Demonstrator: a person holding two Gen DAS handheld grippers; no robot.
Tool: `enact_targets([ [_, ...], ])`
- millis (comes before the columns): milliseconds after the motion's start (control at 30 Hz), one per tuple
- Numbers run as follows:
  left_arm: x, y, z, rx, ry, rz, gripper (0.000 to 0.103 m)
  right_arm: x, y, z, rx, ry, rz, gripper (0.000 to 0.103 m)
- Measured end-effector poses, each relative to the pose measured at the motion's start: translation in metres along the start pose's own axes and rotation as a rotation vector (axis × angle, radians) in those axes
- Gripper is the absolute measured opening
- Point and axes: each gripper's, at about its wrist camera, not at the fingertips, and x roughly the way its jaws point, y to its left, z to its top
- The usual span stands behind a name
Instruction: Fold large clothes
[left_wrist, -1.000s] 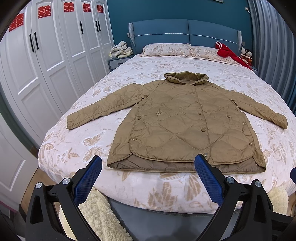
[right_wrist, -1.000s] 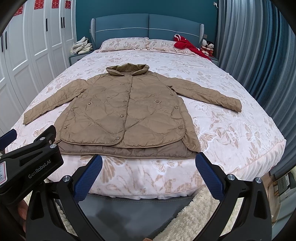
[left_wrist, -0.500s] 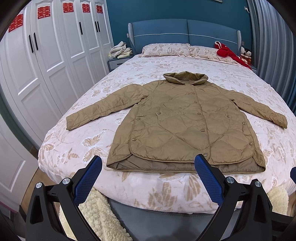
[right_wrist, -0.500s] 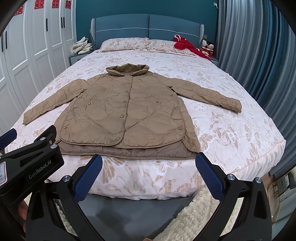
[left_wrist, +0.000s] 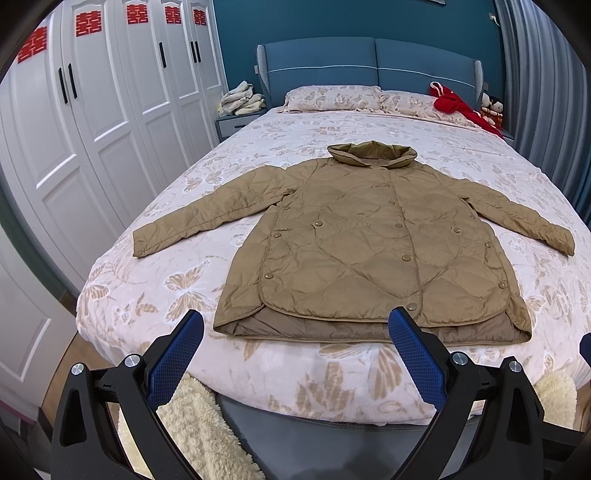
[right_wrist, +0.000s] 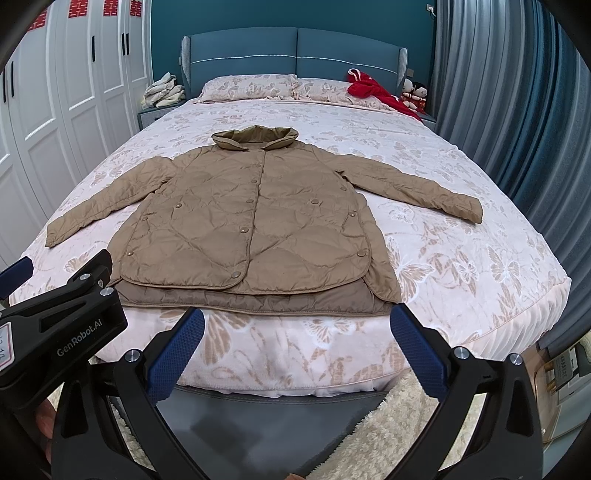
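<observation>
A tan quilted jacket (left_wrist: 369, 236) lies flat and face up on the bed (left_wrist: 166, 291), collar at the far end, both sleeves spread out to the sides, hem near the foot edge. It also shows in the right wrist view (right_wrist: 251, 221). My left gripper (left_wrist: 295, 343) is open and empty, held off the foot of the bed just short of the hem. My right gripper (right_wrist: 295, 343) is open and empty, also before the hem. The left gripper's body (right_wrist: 55, 332) shows at the left of the right wrist view.
White wardrobe doors (left_wrist: 92, 129) line the left side. A nightstand with folded cloths (left_wrist: 240, 107) stands by the blue headboard. Pillows (left_wrist: 332, 98), a red garment (left_wrist: 458, 107) and dolls (right_wrist: 413, 92) lie at the head. Curtains (right_wrist: 517, 110) hang on the right. A fluffy rug (left_wrist: 192, 424) lies on the floor.
</observation>
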Motion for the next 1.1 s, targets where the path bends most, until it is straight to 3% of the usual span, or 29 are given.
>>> enact_targets([
  [333, 0.004, 0.003, 0.0, -0.016, 0.012, -0.008, 0.098, 0.006, -0.003, 0.001, 0.01, 0.019, -0.005, 0.098],
  [500, 0.026, 0.005, 0.002, -0.023, 0.018, -0.013, 0.098, 0.028, -0.025, 0.003, 0.062, 0.041, -0.002, 0.098],
  [767, 0.065, -0.012, 0.031, 0.01, 0.014, -0.012, 0.098, 0.079, -0.099, 0.046, 0.201, 0.035, -0.003, 0.098],
  [1100, 0.139, -0.032, 0.081, -0.059, 0.021, 0.014, 0.098, 0.209, -0.267, 0.104, 0.571, 0.033, -0.029, 0.098],
])
